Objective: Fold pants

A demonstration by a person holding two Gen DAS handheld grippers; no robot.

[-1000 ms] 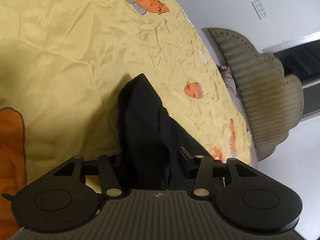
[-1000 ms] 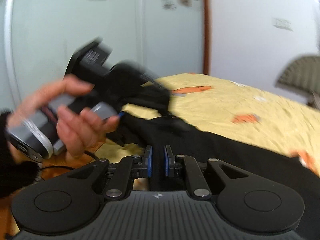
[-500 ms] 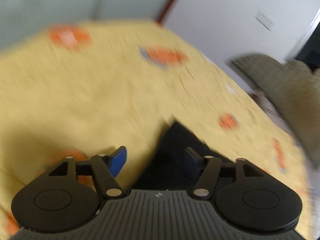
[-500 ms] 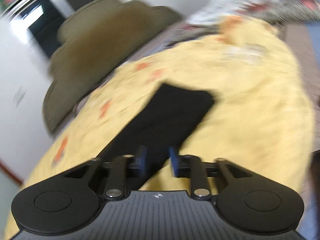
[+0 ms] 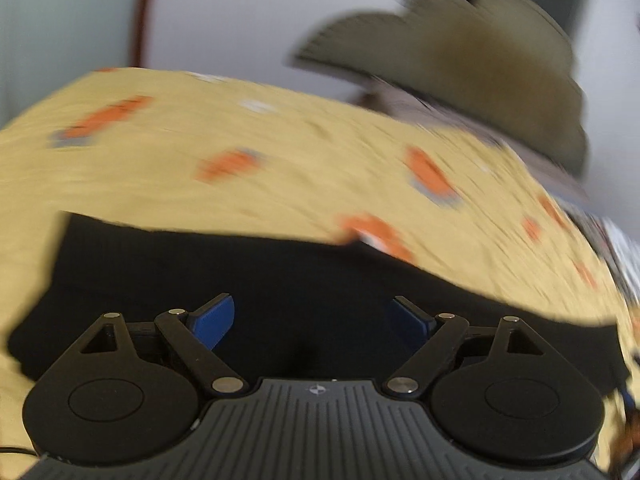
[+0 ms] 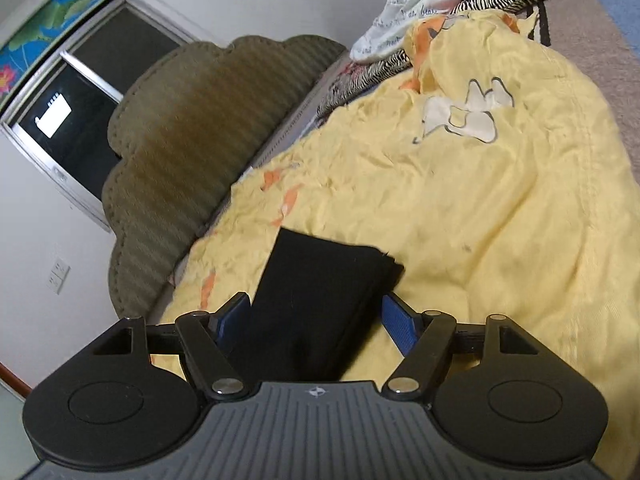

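- The right gripper (image 6: 314, 320) is tilted gently downward; its jaws are opening, with the black pants (image 6: 320, 304) lying loose between the unpressed pads.
- The left gripper (image 5: 312, 320) is pitched more steeply down, its jaws also opening, nothing pinched.
- The pants are spread toward twelve o'clock on the yellow bedspread (image 6: 480, 220).
- Before regripping, the fold edges should be smoothed flat.

A scalloped olive headboard (image 6: 172, 152) stands at left against a white wall (image 6: 36, 280). A dark window (image 6: 76, 120) sits upper left.
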